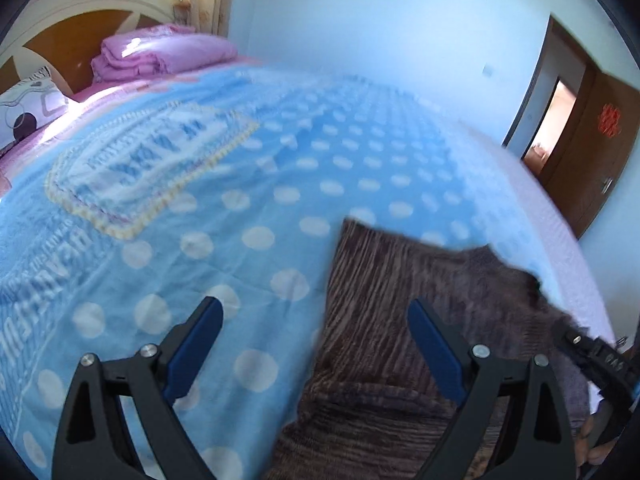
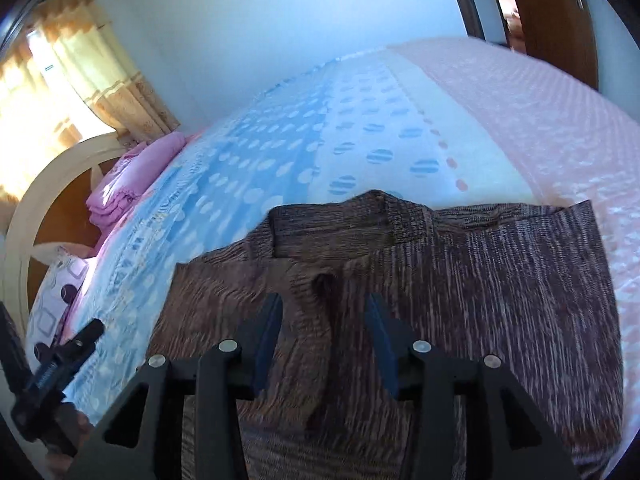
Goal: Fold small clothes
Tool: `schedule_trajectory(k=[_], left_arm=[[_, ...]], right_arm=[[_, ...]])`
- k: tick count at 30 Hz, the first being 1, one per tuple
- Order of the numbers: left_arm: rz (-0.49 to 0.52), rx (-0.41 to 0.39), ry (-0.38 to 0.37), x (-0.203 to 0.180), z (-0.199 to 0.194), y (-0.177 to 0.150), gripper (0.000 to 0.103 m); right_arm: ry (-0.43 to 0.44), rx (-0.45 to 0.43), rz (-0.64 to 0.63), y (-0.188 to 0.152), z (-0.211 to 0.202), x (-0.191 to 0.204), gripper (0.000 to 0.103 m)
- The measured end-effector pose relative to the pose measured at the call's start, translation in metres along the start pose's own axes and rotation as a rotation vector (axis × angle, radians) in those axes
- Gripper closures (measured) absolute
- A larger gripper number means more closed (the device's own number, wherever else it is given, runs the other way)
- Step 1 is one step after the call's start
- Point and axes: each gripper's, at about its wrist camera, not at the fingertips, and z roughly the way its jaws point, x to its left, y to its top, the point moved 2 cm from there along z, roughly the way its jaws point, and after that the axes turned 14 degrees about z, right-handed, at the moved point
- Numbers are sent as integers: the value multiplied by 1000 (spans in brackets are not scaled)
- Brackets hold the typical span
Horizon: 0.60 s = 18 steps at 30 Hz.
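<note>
Right gripper part-open, empty | left gripper wide, empty | brown garment flat, waistband away

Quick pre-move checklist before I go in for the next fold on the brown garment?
1. Left gripper fingers apart, nothing between them: ok.
2. Right gripper fingers apart, nothing pinched: ok.
3. Brown garment lying on the blue dotted blanket: ok.
4. Garment flat: not ok, its top edge is turned over and creased.
5. Near hem visible: cannot tell, grippers cover it.
6. Pink bedding pile away from the garment: ok.
</note>
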Motion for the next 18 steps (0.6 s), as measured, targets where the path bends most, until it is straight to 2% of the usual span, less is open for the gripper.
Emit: schedule_trajectory(k=[2,3,4,5,7,9,10,11,12,16,18], left_arm=[[19,79,46,-3,27,-16,11],[24,118,60,-3,37,-25,9],[15,124,50,0,39,-28,9],[3,96,44,3,33,-24,8],[2,124,49,4,38,-26,5],[15,117,60,1,36,-24,3],[21,120,64,1,36,-25,3],[19,119,60,1,36,-26,2],[13,117,54,3,35,-26,2],[17,117,51,1,35,-29,1],[23,120,46,-1,38,-29,0]], right_arm=[[15,66,35,4,21,-3,58],[40,97,46,4,28,-2,58],[60,123,55,3,34,-1,58],[93,145,64,4,40,1,58],[142,151,66,7,44,6,58],[179,158,85,8,45,8,58],[193,155,94,9,46,8,61],[203,142,87,9,45,9,71],[204,130,61,9,43,12,98],[88,-22,-106,9,24,28,98],[-37,-113,-176,8,19,31,97]])
